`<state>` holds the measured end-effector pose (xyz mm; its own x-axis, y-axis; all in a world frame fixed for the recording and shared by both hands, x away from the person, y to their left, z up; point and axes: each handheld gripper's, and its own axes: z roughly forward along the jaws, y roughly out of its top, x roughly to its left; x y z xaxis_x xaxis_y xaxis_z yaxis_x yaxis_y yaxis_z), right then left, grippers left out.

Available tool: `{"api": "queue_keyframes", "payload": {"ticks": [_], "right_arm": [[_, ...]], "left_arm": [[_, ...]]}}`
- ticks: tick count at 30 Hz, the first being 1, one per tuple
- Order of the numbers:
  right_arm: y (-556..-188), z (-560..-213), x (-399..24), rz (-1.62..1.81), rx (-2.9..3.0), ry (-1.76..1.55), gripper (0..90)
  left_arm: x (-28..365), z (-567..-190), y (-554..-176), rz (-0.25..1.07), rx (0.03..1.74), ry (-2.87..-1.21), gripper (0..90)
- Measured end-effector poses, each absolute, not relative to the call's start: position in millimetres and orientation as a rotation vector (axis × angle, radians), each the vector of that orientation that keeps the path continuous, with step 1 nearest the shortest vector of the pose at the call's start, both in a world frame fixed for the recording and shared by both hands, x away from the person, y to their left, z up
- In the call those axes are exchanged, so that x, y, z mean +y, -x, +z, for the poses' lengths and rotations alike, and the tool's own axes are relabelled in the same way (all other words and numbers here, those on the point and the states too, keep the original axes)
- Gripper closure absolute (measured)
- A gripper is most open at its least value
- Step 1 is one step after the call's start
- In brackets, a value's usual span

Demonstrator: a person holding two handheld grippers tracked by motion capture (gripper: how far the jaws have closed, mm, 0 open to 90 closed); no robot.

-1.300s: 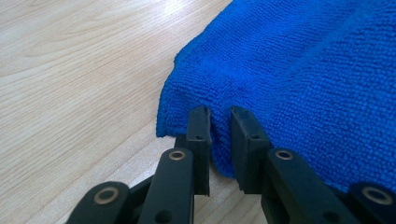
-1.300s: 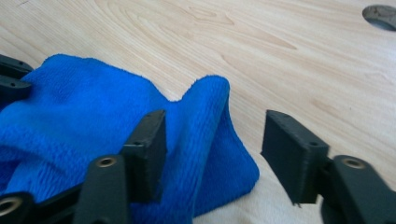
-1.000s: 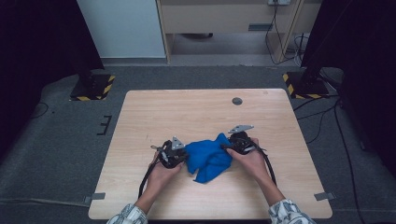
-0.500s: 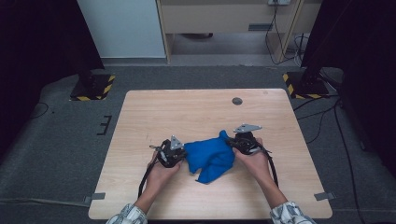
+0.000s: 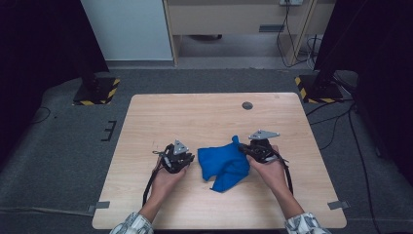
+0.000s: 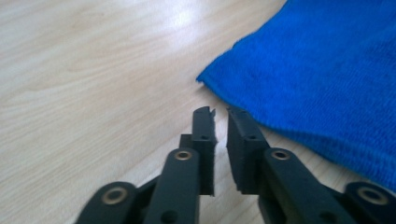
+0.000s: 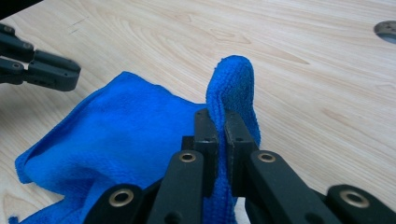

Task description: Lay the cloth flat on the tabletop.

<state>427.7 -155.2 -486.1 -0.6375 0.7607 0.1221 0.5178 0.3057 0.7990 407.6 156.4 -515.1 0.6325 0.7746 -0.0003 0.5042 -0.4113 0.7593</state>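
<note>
One wooden table (image 5: 160, 117) carries a crumpled blue cloth (image 5: 221, 163) near its middle, toward the near edge. At the cloth's right side, the right gripper (image 7: 217, 122) has its jaws clamped on a raised fold. At its left, the left gripper (image 6: 220, 116) sits just beside a cloth corner, jaws narrowly apart and just opened a little, holding nothing. To spread it well, the left should probably pinch that corner fully before either hand pulls.

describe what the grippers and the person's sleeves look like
Both grippers, left gripper and right gripper, are black, each topped by a grey three-cornered plate and trailing a black cable. Their flat black jaws ride on linkage arms with round metal rivets. The sleeves are pale with a checked pattern.
</note>
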Motion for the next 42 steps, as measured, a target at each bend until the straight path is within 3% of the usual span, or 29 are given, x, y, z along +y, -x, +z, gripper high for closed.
{"api": "queue_keyframes", "payload": {"ticks": [8,19,23,30,36,42], "right_arm": [[-418,-487,-138,1.262,2.360,-1.094,86.8],[-394,-495,-120,1.244,2.444,-0.973,84.7],[-392,-501,-116,1.210,2.463,-0.964,82.9],[-392,-511,-115,1.158,2.481,-0.981,79.1],[-393,-517,-113,1.104,2.504,-0.990,77.0],[-396,-522,-115,1.077,2.503,-1.032,71.9]], "left_arm": [[154,-520,-415,0.443,1.038,-2.056,41.6],[145,-527,-435,0.359,1.017,-2.090,36.8],[140,-531,-436,0.360,0.997,-2.130,45.4],[134,-524,-431,0.307,0.948,-2.149,81.0],[144,-502,-425,0.381,0.954,-2.023,85.1],[151,-506,-426,0.387,0.989,-2.036,85.1]]}}
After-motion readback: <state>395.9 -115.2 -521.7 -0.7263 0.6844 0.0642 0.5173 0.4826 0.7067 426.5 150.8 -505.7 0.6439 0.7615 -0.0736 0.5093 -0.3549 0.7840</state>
